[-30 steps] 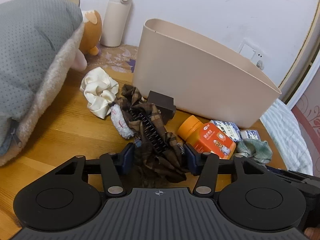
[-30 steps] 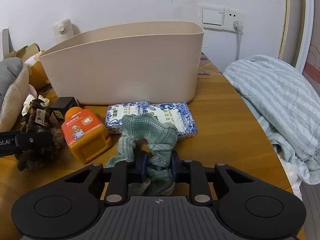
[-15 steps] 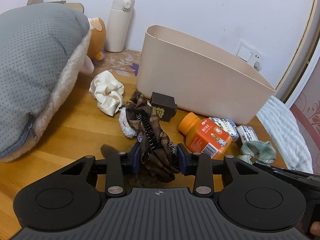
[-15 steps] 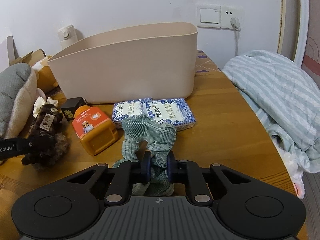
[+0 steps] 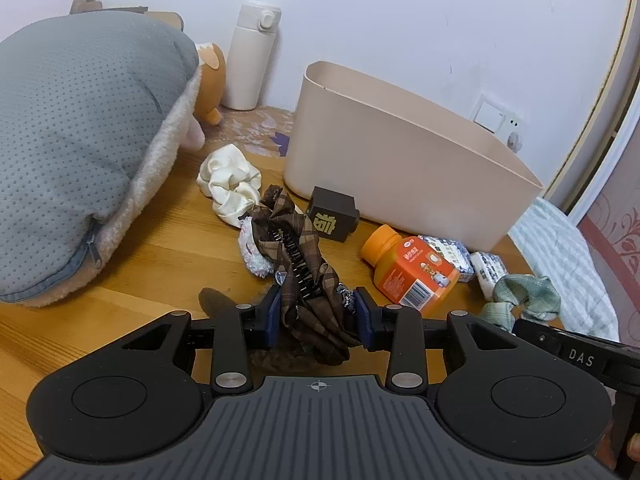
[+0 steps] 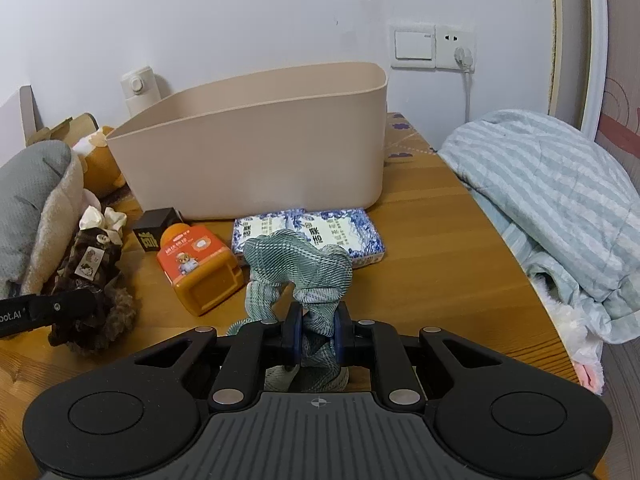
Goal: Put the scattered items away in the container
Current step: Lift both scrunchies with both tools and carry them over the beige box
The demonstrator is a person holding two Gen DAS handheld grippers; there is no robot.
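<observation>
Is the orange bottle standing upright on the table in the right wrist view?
No, the orange bottle lies on its side on the wooden table, its cap toward the beige container.

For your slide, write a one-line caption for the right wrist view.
Right gripper pinches a green scrunchie before the beige container.

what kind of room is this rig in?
Most likely a bedroom: a wooden table pushed against a striped quilt, a grey plush cushion, a small plush toy, and hair scrunchies scattered by a beige storage bin.
</observation>
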